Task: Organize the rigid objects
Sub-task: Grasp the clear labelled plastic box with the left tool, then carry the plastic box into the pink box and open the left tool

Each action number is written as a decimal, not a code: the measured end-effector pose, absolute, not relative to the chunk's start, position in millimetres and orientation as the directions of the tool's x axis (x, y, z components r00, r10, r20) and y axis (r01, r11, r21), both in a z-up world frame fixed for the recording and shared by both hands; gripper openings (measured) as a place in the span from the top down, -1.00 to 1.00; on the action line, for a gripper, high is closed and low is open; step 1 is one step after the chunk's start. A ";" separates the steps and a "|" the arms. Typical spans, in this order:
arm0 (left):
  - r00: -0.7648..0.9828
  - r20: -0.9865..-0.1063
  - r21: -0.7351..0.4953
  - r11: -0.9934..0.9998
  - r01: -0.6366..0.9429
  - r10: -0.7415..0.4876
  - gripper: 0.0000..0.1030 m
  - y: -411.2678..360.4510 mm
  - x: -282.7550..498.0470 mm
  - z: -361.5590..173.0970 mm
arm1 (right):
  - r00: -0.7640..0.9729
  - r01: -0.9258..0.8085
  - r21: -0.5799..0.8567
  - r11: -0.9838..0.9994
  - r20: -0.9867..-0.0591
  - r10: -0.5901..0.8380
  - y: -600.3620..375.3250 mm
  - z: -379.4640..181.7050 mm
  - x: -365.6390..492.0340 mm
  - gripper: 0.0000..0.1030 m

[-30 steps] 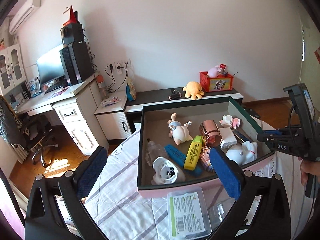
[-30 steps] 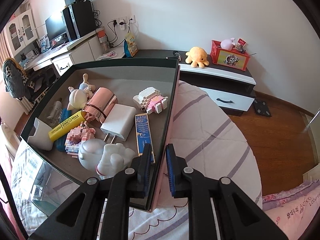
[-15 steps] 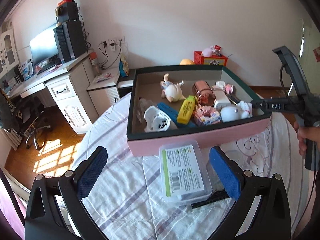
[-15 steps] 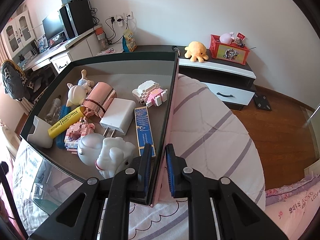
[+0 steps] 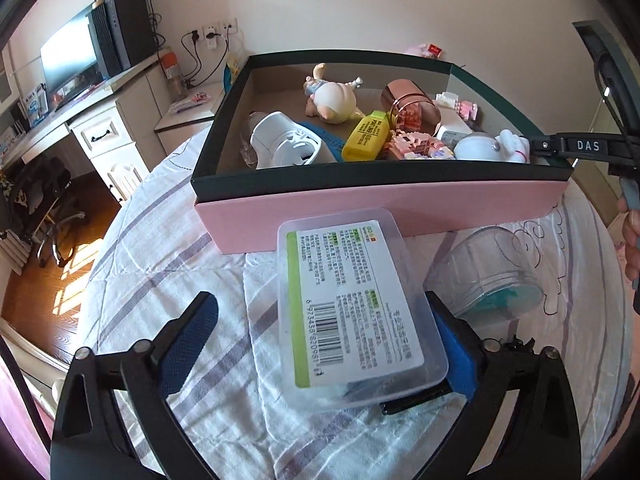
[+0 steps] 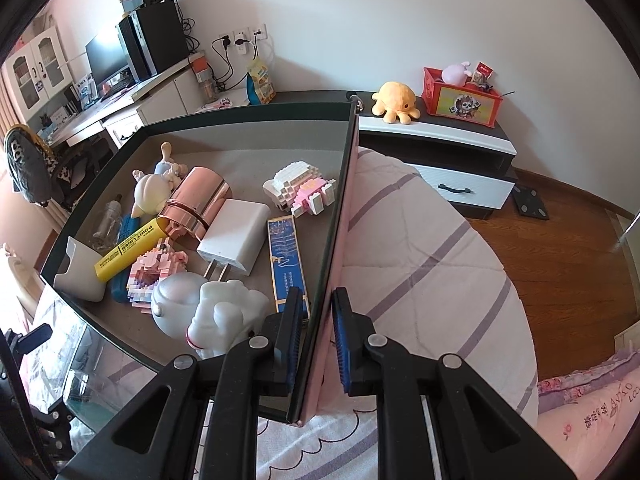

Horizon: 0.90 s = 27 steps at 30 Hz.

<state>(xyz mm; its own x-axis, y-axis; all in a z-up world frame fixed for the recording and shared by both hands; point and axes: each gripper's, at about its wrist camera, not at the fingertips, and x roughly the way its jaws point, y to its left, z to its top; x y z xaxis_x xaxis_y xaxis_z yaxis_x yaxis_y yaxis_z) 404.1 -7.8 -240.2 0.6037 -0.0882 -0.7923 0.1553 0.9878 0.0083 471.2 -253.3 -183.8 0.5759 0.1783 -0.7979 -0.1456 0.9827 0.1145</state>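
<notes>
A pink box with a dark green rim (image 5: 380, 208) sits on the striped cloth and holds several toys, a yellow highlighter (image 5: 366, 136), a white charger (image 6: 236, 236) and a rose-gold cylinder (image 6: 196, 204). My right gripper (image 6: 318, 340) is shut on the box's right wall (image 6: 338, 216); it also shows in the left wrist view (image 5: 576, 146). My left gripper (image 5: 320, 340) is open, its pads on either side of a clear plastic case with a green-and-white label (image 5: 352, 304) lying in front of the box.
A clear round tub with a teal base (image 5: 488, 272) lies on its side right of the case. A black pen-like object (image 5: 416, 400) pokes out under the case. Desk, monitor and chair stand left; a low cabinet (image 6: 460, 160) with toys stands behind.
My left gripper has come down and forward, so the clear case now lies between its fingers. The right gripper keeps its hold on the box wall.
</notes>
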 end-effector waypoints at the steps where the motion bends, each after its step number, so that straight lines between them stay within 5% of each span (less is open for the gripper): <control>1: 0.594 -0.799 -0.004 0.988 0.157 -0.098 -0.27 -7.2 406.0 -242.4 | 0.576 -0.145 0.116 0.983 -0.798 0.179 -253.6 -184.1 471.9 0.70; 27: 0.717 -0.691 -0.029 0.995 0.100 -0.092 -0.25 52.8 385.8 -176.1 | 0.545 -0.107 0.068 0.992 -0.830 0.115 -245.4 -182.2 483.0 0.77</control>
